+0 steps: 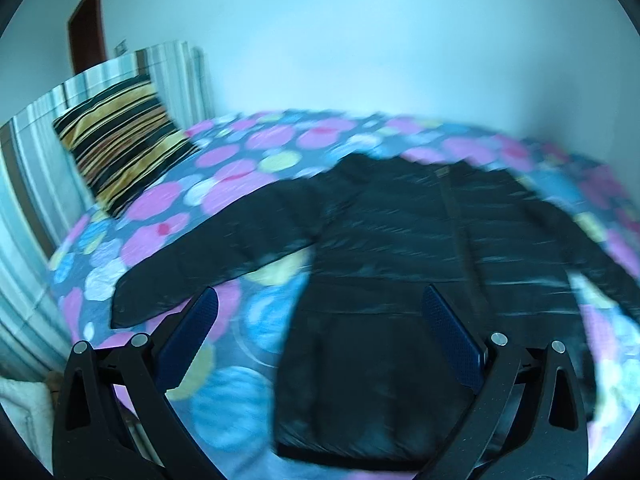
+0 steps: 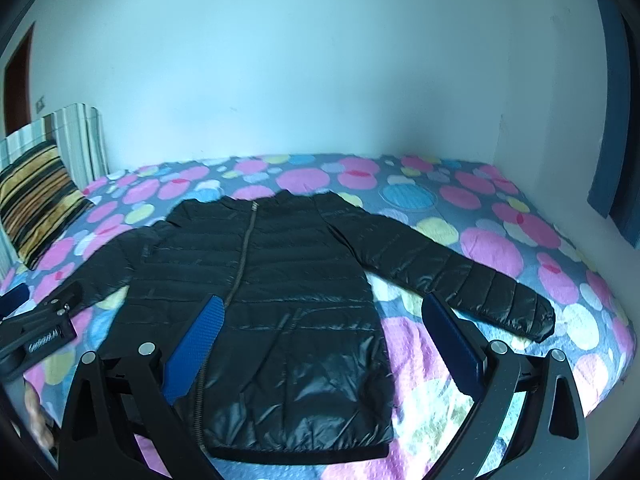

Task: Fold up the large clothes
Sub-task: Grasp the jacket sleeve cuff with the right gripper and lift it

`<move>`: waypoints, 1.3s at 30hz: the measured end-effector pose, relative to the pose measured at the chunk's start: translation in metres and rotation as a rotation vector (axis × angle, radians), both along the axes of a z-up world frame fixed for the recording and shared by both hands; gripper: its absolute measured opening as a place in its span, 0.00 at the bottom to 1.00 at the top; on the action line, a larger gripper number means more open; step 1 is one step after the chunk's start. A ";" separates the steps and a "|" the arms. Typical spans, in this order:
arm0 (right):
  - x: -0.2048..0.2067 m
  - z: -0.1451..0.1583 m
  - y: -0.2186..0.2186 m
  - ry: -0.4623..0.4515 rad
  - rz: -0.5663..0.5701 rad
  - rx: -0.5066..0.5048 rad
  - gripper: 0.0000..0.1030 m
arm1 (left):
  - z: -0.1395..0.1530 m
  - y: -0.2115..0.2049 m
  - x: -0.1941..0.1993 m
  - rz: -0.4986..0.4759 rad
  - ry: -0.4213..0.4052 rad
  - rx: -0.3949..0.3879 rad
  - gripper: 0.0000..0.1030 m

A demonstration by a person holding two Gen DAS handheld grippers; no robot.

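1. We see the left wrist view smeared by motion; the jacket (image 1: 400,280) shows no clear quilting or zip there.
2. The jacket's left sleeve (image 2: 108,268) is partly covered by the left gripper (image 2: 24,312), itself cut off by the frame edge.
3. The striped cushion (image 2: 36,208) runs off the edge.

Black quilted puffer jacket (image 2: 272,276), zipped, front up, flat on dotted bedspread (image 2: 500,248); both sleeves spread outward

Jacket (image 2: 260,300) spread on bed (image 2: 500,260), pillow (image 2: 36,196) far left
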State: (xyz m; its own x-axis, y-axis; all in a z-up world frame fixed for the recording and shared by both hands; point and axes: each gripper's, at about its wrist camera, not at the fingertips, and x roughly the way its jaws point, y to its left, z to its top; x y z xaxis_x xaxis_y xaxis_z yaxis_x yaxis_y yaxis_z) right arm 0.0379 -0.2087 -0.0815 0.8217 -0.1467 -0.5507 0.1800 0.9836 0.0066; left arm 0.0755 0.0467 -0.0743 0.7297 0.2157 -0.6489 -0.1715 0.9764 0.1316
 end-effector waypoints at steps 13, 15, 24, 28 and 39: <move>0.059 -0.056 -0.118 0.133 -0.350 -0.021 0.95 | -0.106 0.153 0.102 0.424 0.213 0.218 0.98; 0.058 -0.067 -0.152 0.162 -0.441 0.013 0.95 | -0.114 0.169 0.106 0.469 0.227 0.228 0.98; 0.030 -0.102 -0.275 0.196 -0.769 0.137 0.66 | -0.135 0.175 0.112 0.512 0.244 0.286 0.98; 0.024 -0.120 -0.297 0.215 -0.777 0.285 0.66 | -0.137 0.178 0.113 0.512 0.250 0.272 0.98; 0.037 -0.142 -0.315 0.219 -0.838 0.336 0.79 | -0.139 0.178 0.113 0.513 0.255 0.281 0.98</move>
State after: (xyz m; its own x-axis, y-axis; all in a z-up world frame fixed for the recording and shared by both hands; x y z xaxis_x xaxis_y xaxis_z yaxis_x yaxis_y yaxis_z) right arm 0.0752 -0.5241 -0.2237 0.3923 -0.4506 -0.8019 0.8620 0.4844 0.1495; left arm 0.1886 0.2243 -0.2132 0.3182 0.6842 -0.6562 -0.5379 0.7003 0.4694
